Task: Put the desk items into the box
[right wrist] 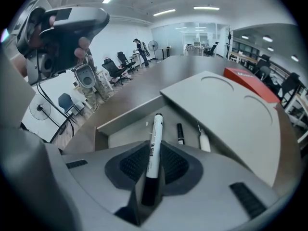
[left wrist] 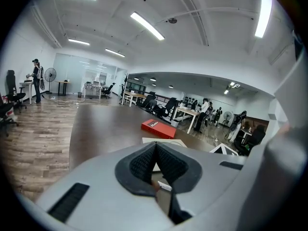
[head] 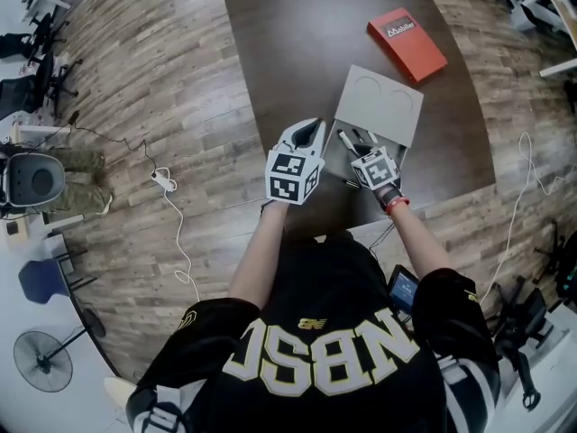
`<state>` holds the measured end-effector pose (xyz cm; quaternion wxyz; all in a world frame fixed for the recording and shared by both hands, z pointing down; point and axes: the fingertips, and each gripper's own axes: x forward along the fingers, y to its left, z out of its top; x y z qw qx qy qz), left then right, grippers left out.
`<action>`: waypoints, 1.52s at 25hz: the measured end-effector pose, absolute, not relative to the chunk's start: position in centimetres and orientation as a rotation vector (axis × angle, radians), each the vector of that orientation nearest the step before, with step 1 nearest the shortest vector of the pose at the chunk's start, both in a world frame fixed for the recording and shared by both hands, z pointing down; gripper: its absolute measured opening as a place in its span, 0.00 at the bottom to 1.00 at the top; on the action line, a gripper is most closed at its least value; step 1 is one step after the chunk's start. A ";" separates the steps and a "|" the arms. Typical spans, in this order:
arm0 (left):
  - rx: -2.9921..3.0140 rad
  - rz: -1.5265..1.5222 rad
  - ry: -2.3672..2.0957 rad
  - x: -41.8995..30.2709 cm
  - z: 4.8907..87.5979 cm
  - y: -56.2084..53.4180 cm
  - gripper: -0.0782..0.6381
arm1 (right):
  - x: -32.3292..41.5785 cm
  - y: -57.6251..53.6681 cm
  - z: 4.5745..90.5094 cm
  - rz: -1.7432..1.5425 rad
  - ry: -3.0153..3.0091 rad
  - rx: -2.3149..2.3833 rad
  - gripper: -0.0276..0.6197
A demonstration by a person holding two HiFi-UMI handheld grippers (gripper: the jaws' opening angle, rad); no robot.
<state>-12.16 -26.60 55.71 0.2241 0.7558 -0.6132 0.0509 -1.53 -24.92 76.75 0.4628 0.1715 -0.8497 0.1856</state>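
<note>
A white marker point(right wrist: 155, 138) with black ends sticks out forward from my right gripper point(right wrist: 154, 150), which is shut on it. It hangs over the open grey box point(right wrist: 127, 117), whose lid point(right wrist: 240, 114) leans back to the right. A black pen point(right wrist: 180, 134) and a white pen point(right wrist: 204, 141) lie on the box floor. In the head view the right gripper point(head: 358, 149) is over the box point(head: 397, 156) and the left gripper point(head: 311, 132) is just left of it. The left gripper point(left wrist: 155, 146) is shut with nothing between its pads.
A red book point(head: 406, 43) lies on the dark brown table point(head: 288, 43) beyond the lid point(head: 379, 105). The table's near edge is close to my body. A white cable point(head: 171, 206) trails over the wooden floor at left, where office chairs point(head: 36, 179) stand.
</note>
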 end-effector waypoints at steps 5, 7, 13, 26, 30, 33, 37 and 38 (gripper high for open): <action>2.087 0.150 -1.684 -12.0 56.2 -26.5 0.13 | -1.6 -25.1 76.9 0.469 -2.095 0.440 0.16; 2.088 0.151 -1.683 -12.1 56.3 -26.4 0.13 | -1.7 -25.0 76.7 0.471 -2.093 0.444 0.18; 2.094 0.153 -1.675 -12.5 56.2 -26.3 0.13 | -2.0 -24.7 76.0 0.494 -2.105 0.444 0.23; 2.176 0.138 -1.637 -11.6 54.4 -27.5 0.13 | 0.8 -27.6 69.5 0.576 -2.222 0.717 0.22; 2.236 0.113 -1.627 -11.6 52.5 -29.3 0.13 | 2.9 -29.9 65.5 0.583 -2.269 0.894 0.20; 2.287 0.104 -1.616 -11.2 50.8 -30.3 0.13 | 4.3 -31.2 62.1 0.582 -2.314 1.017 0.18; 2.355 0.095 -1.582 -9.8 48.7 -31.0 0.13 | 6.0 -32.1 57.6 0.555 -2.380 1.167 0.16; 2.371 0.090 -1.575 -9.4 48.2 -31.1 0.13 | 6.4 -32.2 56.4 0.543 -2.393 1.204 0.15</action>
